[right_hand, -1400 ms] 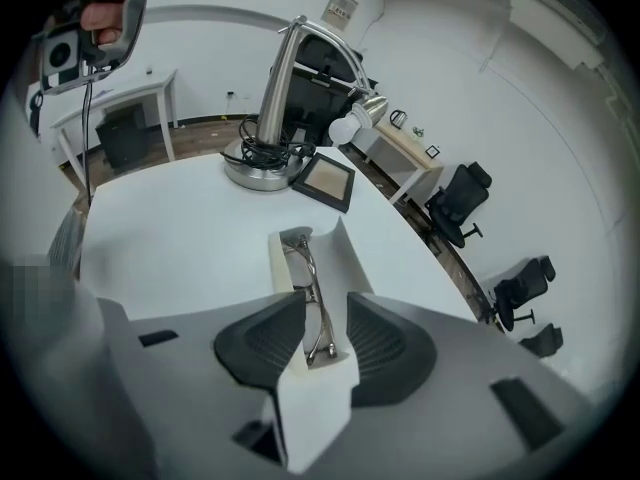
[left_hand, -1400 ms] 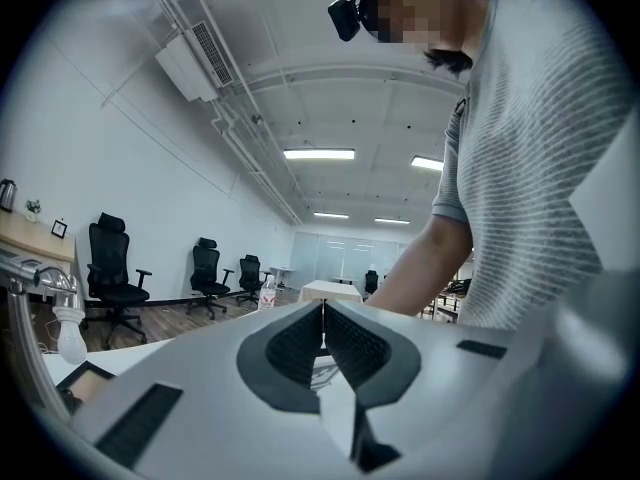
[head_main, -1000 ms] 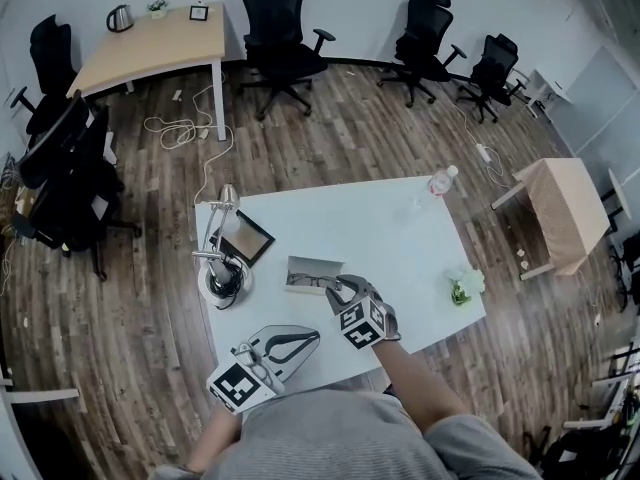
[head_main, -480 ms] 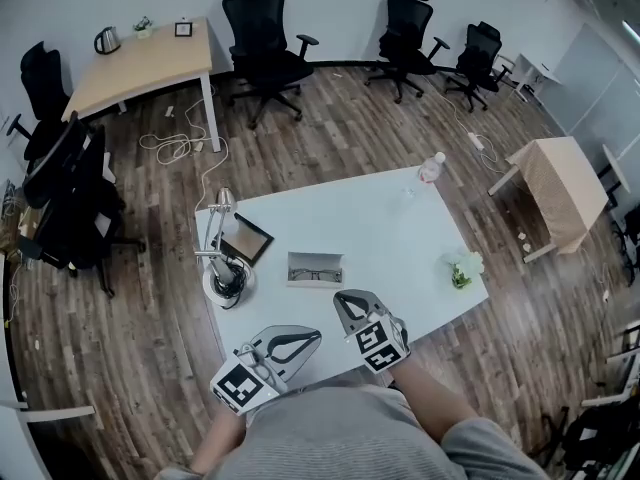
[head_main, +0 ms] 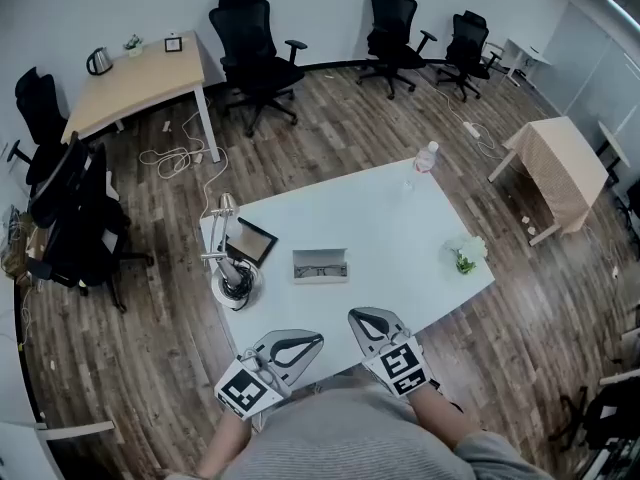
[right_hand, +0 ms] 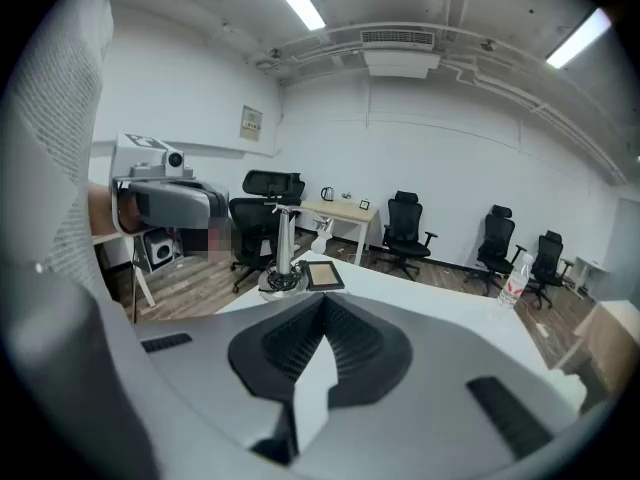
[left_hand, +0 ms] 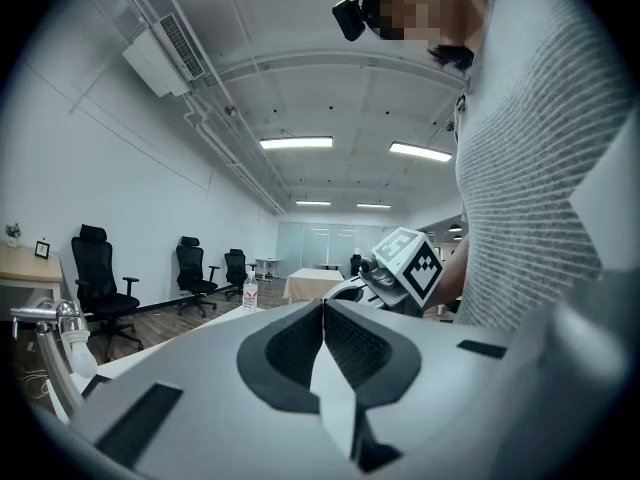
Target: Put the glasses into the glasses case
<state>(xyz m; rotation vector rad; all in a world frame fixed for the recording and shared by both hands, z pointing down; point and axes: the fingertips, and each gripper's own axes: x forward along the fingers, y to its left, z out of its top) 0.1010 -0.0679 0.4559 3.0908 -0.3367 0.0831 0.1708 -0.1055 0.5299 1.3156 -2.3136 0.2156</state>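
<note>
**Right claw backs off, glasses lie in the case**

Head view: the open grey rectangular glasses case [head_main: 320,266] sits near the middle of the white rectangular surface [head_main: 400,218], and the thin dark-framed glasses [head_main: 320,271] lie inside it. A second ago the right claw [head_main: 356,316] was spread at the case. It has since pulled back to the near edge, well apart from the case. The left claw [head_main: 317,339] hangs beside it at the same edge and has barely shifted. A silver desk lamp [head_main: 224,260] and a dark-framed picture [head_main: 250,240] stand left of the case.

Left gripper view: the left claw [left_hand: 322,304] is pressed together with nothing between its pads. The right claw's marker cube shows just beyond it.

Right gripper view: the right claw [right_hand: 322,298] is likewise pressed together and empty, pointing over the surface toward the lamp [right_hand: 280,253]. The case does not show here.

The release looks complete, so the placing step appears done. Whether a lid remains to be closed cannot be told.
</note>
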